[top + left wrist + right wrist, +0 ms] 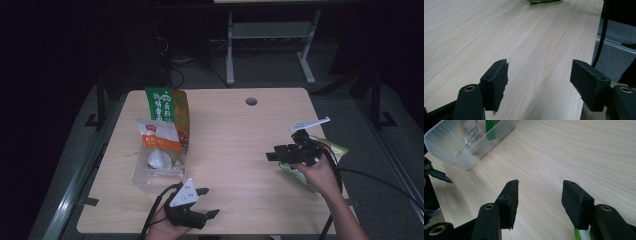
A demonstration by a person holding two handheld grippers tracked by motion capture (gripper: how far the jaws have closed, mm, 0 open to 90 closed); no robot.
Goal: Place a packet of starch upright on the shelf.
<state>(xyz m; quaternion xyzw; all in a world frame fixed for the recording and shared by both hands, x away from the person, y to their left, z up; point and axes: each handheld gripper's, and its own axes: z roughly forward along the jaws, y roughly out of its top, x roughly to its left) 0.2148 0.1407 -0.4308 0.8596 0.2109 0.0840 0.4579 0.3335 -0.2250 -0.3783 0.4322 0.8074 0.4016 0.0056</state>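
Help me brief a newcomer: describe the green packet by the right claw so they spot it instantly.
Start at the wooden table and go to its right edge. There the green packet lies flat, partly under the right claw, unlike the packets standing in the clear bin.

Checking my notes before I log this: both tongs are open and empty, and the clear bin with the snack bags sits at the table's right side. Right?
Not quite. The clear bin sits at the table's left side, as the high view shows. Left tongs and right tongs are indeed open and empty.
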